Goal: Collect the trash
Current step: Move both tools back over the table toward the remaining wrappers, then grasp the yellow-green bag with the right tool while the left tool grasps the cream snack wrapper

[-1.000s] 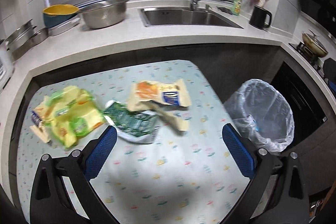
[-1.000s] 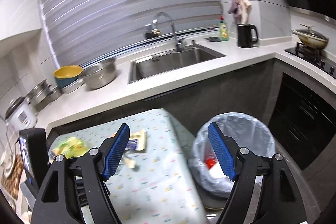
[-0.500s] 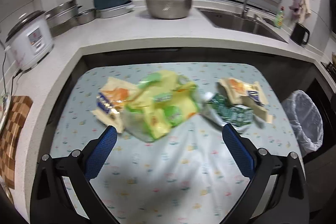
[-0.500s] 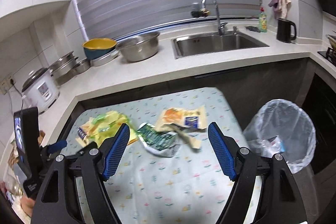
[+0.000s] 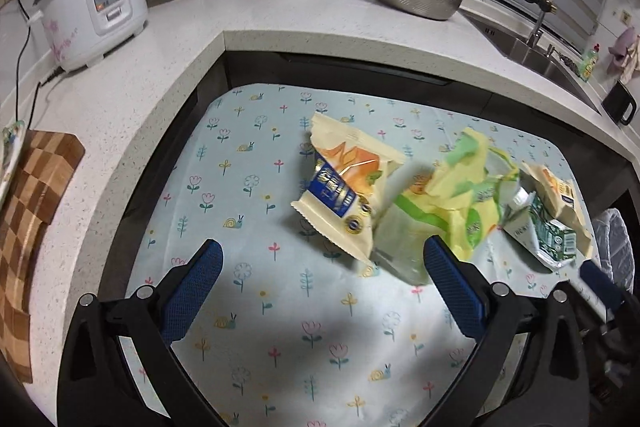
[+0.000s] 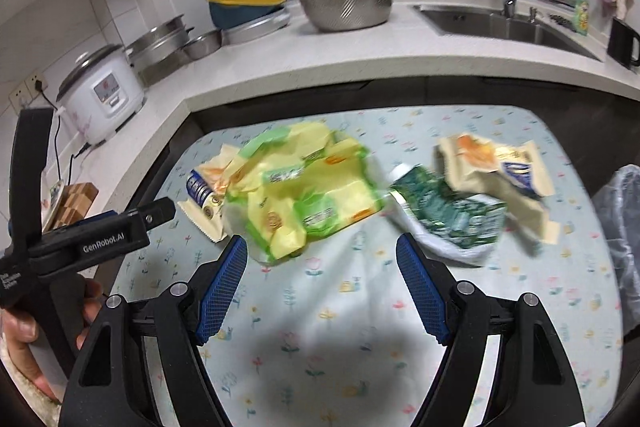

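Note:
Several pieces of trash lie on the flowered tablecloth point(image 5: 256, 307) point(image 6: 320, 339). A cream snack wrapper with a blue label point(image 5: 344, 191) point(image 6: 204, 195) lies leftmost. A crumpled yellow-green bag point(image 5: 452, 203) point(image 6: 304, 191) is beside it. Further right are a squashed green carton point(image 5: 548, 231) point(image 6: 448, 215) and a second cream wrapper point(image 5: 560, 187) point(image 6: 492, 167). My left gripper point(image 5: 320, 283) is open above bare cloth, just short of the first wrapper. My right gripper point(image 6: 320, 279) is open too, empty, in front of the yellow-green bag and carton. The left gripper's body point(image 6: 92, 235) shows in the right wrist view, held by a hand.
A bin lined with a clear bag point(image 5: 616, 247) point(image 6: 620, 223) stands off the table's right edge. A white counter point(image 5: 168, 67) wraps behind and left, carrying a rice cooker point(image 5: 92, 11), steel bowls point(image 6: 348, 7), a sink point(image 6: 500, 27) and a checkered board point(image 5: 32, 203).
Both views have swung left, from the bin toward the trash on the table, and dropped closer to the cloth. Both grippers stayed open and empty.

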`<state>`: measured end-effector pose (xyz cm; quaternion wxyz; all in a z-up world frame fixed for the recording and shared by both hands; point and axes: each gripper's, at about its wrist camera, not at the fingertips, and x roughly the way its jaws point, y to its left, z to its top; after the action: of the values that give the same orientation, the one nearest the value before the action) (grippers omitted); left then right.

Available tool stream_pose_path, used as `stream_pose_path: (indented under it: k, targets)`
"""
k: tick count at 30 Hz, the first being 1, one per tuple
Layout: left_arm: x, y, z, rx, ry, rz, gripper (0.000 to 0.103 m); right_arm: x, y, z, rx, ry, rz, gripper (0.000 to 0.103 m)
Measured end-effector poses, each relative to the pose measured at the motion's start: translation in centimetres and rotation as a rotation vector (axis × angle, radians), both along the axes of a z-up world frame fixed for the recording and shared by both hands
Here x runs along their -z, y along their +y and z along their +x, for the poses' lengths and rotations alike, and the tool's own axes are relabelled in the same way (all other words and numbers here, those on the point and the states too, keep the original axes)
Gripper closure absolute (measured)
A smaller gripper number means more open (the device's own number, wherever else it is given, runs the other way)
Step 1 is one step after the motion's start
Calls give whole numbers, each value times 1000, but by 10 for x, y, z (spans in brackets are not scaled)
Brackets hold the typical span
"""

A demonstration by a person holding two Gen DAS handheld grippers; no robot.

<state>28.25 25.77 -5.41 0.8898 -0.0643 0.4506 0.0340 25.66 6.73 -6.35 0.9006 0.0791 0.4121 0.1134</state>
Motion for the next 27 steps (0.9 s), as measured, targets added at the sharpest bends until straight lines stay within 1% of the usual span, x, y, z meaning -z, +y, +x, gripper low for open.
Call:
stream_pose_path:
  k: [7,12,15,16,17,20,21,22,23,26,27]
  targets:
    - [21,17,38,-14,40,-82,7,29,36,36,-42,36,20,29]
    - [32,20,59,-9,60,-119,7,40,56,56,-71,34,23,40]
    - [36,21,68,-9,69,-132,8,45,63,65,-79,39,17,53]
    - [38,21,70,-9,71,-134,9,47,64,67,-83,47,16,71]
    - [39,21,71,-6,73,-140,10,50,64,68,-87,58,15,91]
    - [46,21,75,4,97,-167,25,46,54,61,-73,38,38,96]
    - [47,20,75,13,105,-178,36,42,49,55,-66,25,37,96]
    - [50,19,75,24,113,-188,45,39,45,52,-59,16,39,96]
    - [51,17,74,32,117,-191,48,35,40,48,-50,9,44,96]
    - [54,9,72,54,120,-179,67,25,22,39,-17,-8,60,96]
    - [53,6,70,59,116,-176,79,21,15,36,-5,-15,61,96]
